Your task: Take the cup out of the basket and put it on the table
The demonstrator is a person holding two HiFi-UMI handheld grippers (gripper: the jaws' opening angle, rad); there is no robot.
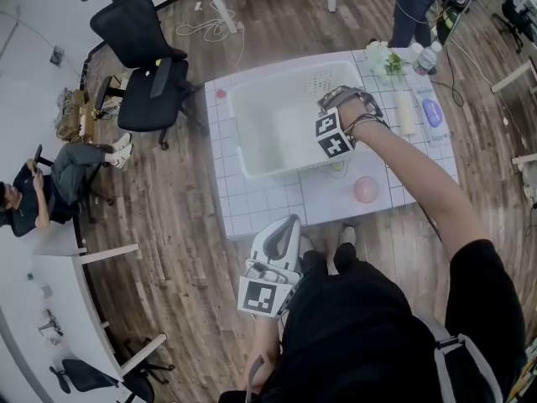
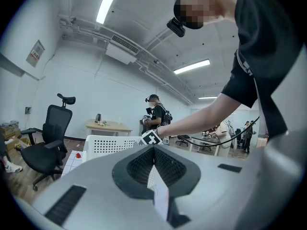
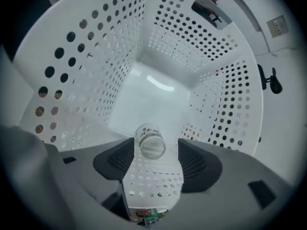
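Lying in the basket: the cup [image 3: 150, 141] is lying on its side at the bottom, one round end facing the right gripper view, with a band of print too small to read.

Cup and fingers: the cup is lying between the right gripper's fingers [image 3: 199, 164], which are standing wide apart. A gap is showing on each side, so neither pad is pressing on it.

Right gripper [image 3: 157, 159]: it is pointing steeply down into the basket, with the person's arm stretching out over the near rim.

Basket [image 1: 252, 133]: white, with perforated walls, it is sitting on the gridded bench [image 1: 252, 208] and taking up most of the bench's left half.

Bench, right side: a pink round thing [image 1: 366, 189] is standing near the front edge, just beside the basket. Flowers [image 1: 382, 57] and a bottle [image 1: 426, 57] are standing at the far corner.

Left gripper [image 2: 154, 164]: it is hanging low by the person's body, off the bench's near edge and pointing roughly level. Its fingers are pressing together with nothing between them.

Room: a black office chair [image 1: 138, 65] is standing on the wood floor [image 1: 185, 250] left of the bench. One person [image 1: 42, 187] is sitting further left, and another [image 1: 415, 7] is standing beyond the bench's far corner.
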